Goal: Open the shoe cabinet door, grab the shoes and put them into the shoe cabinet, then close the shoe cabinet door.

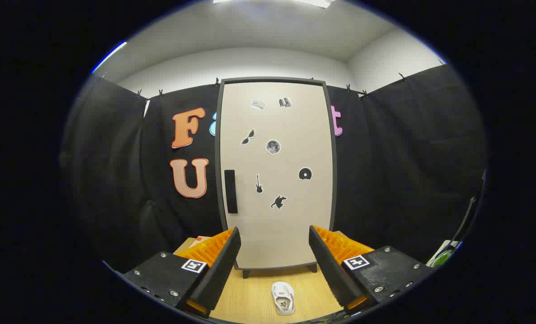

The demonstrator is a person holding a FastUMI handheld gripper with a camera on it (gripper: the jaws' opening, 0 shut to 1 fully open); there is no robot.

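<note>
Light wooden surface (254,297) at 6 o'clock, grain running away from the camera. Black cloth wall (407,157) from 9 o'clock round to 3 o'clock, hung by small dark clips (217,82) along its top edge. White room wall (268,60) and ceiling light (315,2) at 12 o'clock. Green-and-white object (441,257), too small to identify, at 4 o'clock, beside a thin dark cable (466,220).

The claw (274,238) has two long fingers (220,265) with ridged inner faces, standing apart. Each sits on a blocky black housing dotted with silver screws. Each housing carries a square black-and-white marker.
</note>
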